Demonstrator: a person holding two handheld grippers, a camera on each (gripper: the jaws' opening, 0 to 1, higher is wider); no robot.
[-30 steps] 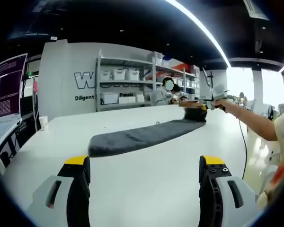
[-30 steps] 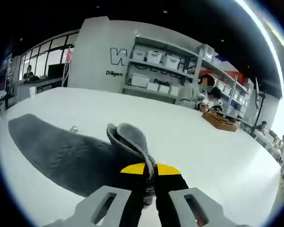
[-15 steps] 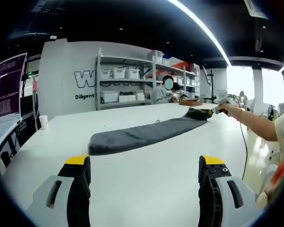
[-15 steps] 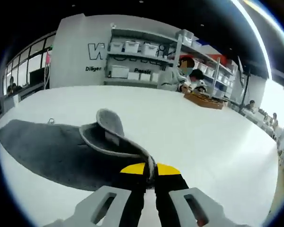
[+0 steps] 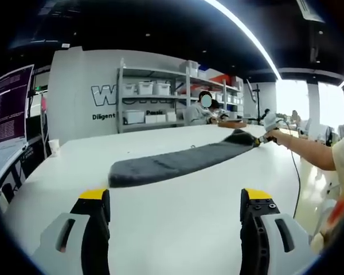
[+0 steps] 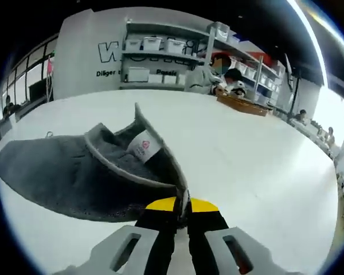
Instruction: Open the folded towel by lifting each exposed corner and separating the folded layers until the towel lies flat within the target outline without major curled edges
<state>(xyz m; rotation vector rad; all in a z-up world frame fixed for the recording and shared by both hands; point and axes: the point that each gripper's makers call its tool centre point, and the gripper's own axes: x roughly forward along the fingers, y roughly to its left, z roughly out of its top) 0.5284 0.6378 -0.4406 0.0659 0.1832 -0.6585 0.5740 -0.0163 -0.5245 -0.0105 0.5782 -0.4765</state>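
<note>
A dark grey towel (image 5: 172,163) lies folded in a long strip across the white table (image 5: 178,217). In the left gripper view my left gripper (image 5: 175,200) hovers open over bare table, well short of the strip's near end. At the strip's far right end the right gripper (image 5: 262,138), held by an outstretched arm, pinches a towel corner. In the right gripper view my right gripper (image 6: 182,207) is shut on that corner of the towel (image 6: 74,172), and the lifted layer shows a pale edge and a white label (image 6: 142,148).
Metal shelves with white bins (image 5: 155,106) stand beyond the table, and a seated person (image 5: 199,113) works there. A paper cup (image 5: 53,148) stands near the table's left edge. A wooden tray (image 6: 243,104) sits at the far side. A monitor (image 5: 8,106) is at left.
The right gripper has drawn the held towel corner outward and lower toward the table; the curled layer has opened up, baring the label. My left gripper has stayed still and open.
</note>
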